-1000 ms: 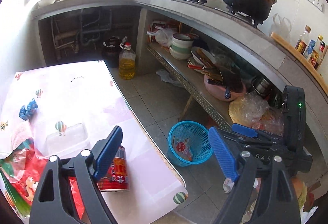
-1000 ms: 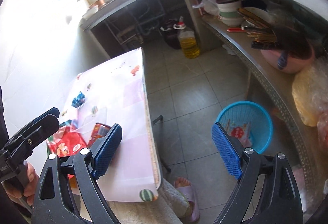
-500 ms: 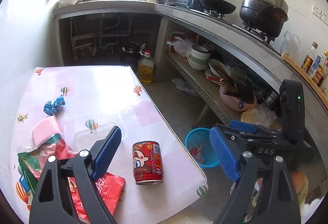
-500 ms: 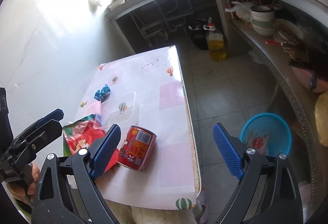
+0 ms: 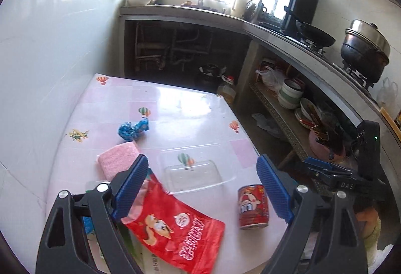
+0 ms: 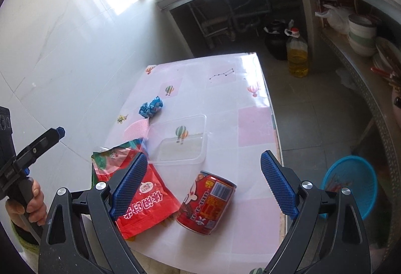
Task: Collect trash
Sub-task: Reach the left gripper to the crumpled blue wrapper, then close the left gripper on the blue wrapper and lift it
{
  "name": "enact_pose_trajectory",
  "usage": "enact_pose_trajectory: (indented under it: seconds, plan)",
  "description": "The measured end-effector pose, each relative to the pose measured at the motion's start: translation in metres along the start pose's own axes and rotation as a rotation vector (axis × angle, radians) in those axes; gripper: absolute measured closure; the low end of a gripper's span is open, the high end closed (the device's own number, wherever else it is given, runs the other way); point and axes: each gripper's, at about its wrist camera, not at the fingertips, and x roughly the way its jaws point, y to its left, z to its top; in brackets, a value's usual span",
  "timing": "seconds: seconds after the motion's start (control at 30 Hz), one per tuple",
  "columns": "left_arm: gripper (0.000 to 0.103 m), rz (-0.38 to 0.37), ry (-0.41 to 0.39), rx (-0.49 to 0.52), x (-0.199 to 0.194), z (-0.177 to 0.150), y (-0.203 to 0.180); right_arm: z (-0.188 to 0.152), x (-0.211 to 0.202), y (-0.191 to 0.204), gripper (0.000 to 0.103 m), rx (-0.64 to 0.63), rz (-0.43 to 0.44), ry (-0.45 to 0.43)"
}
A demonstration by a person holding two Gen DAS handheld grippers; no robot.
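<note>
A red drink can (image 5: 253, 206) stands near the front right corner of the pink table (image 5: 175, 103). Left of it lies a red snack bag (image 5: 173, 229). My left gripper (image 5: 202, 187) hovers open above both, nothing between its pads. Farther back lie a clear plastic tray (image 5: 193, 168), a pink cloth (image 5: 117, 161) and a crumpled blue wrapper (image 5: 132, 129). In the right wrist view my right gripper (image 6: 203, 185) is also open, above the can (image 6: 206, 202) and the bag (image 6: 140, 201). The blue basket (image 6: 351, 186) sits on the floor to the right.
A white tiled wall (image 5: 50, 61) borders the table on the left. An oil bottle (image 6: 297, 53) stands on the floor beyond the table. The shelf (image 5: 280, 118) under the counter holds bowls and plates. A hand (image 6: 27, 208) holds the left gripper's handle.
Both views swung left, away from the floor and blue basket and onto the table. The can and snack bag now lie in front of both grippers. The jaws stayed wide.
</note>
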Motion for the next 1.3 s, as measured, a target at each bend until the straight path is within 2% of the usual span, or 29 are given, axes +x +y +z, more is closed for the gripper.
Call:
enact_pose_trajectory:
  seconds: [0.07,0.13,0.2,0.37,0.53,0.7,0.8,0.9,0.97,1.1,1.3]
  plan:
    - [0.017,0.034,0.015,-0.003,0.008,0.008,0.019,0.003,0.007,0.004,0.015,-0.01,0.01,0.016]
    - [0.017,0.028,0.046,-0.011,0.023,0.018,0.04,0.006,0.013,0.008,0.015,-0.015,0.021,0.025]
    - [0.017,0.042,0.098,-0.029,0.045,0.03,0.06,0.01,0.019,0.011,0.015,-0.023,0.028,0.031]
    - [0.017,-0.003,0.277,-0.015,0.116,0.055,0.098,0.019,0.029,0.018,0.015,-0.041,0.046,0.045]
    - [0.017,0.019,0.435,-0.058,0.193,0.067,0.134,0.026,0.041,0.021,0.015,-0.051,0.048,0.056]
    - [0.017,0.084,0.543,-0.01,0.254,0.064,0.15,0.031,0.052,0.018,0.015,-0.042,0.049,0.073]
    - [0.018,0.132,0.585,0.027,0.278,0.061,0.154,0.035,0.057,0.016,0.015,-0.044,0.045,0.078]
    - [0.026,0.127,0.64,0.006,0.296,0.06,0.161,0.037,0.061,0.015,0.015,-0.041,0.044,0.084]
    - [0.028,0.12,0.636,-0.016,0.301,0.062,0.165,0.037,0.064,0.014,0.015,-0.036,0.046,0.089]
    - [0.036,0.177,0.659,0.058,0.313,0.061,0.164,0.037,0.07,0.013,0.015,-0.028,0.053,0.103]
    - [0.05,0.196,0.69,0.103,0.327,0.055,0.165,0.037,0.074,0.011,0.015,-0.016,0.061,0.111]
